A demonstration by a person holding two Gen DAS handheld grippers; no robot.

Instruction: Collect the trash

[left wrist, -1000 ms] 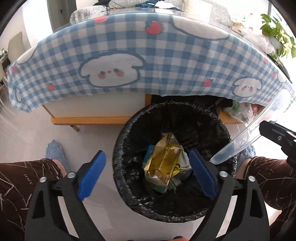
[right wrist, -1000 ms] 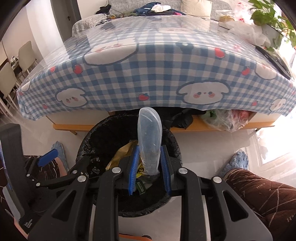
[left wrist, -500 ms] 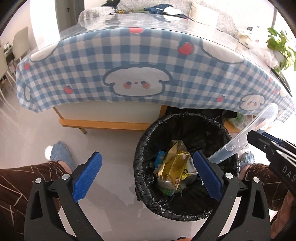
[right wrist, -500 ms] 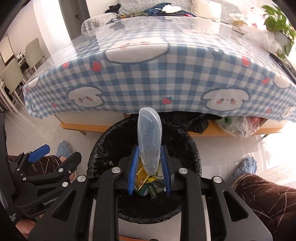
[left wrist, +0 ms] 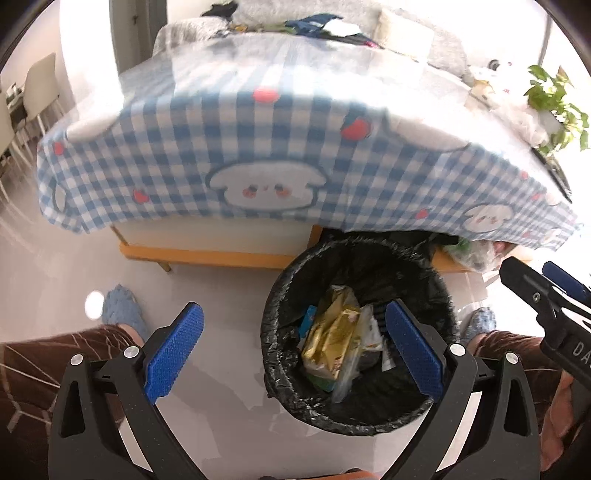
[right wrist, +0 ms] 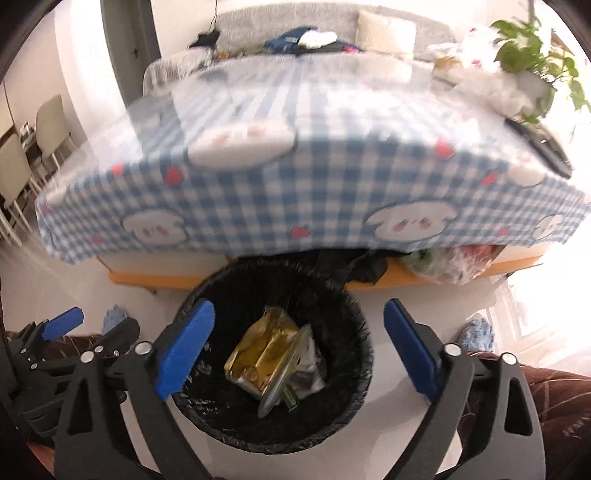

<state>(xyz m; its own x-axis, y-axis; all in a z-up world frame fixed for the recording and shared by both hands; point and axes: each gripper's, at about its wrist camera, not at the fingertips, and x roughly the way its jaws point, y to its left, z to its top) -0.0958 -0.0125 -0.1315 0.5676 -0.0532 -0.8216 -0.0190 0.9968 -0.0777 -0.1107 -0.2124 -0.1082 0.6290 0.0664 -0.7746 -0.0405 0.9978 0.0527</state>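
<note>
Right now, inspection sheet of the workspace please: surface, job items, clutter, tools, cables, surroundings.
Surface: pale glossy floor; checked tablecloth on the table.
Job's things: black-lined trash bin holding a gold wrapper and a clear plastic piece.
Clutter: bags under the table.
Tools: left tool open, empty; right tool open, empty, above the bin.
Cables: nothing seen.
Surroundings: plant, chairs, sofa with clothes.

Both wrist cams look steeply down from close above. The left cam has the bin (left wrist: 360, 332) at 4 o'clock, the right cam dead center; both share it and the table (right wrist: 295, 192) at 12.
</note>
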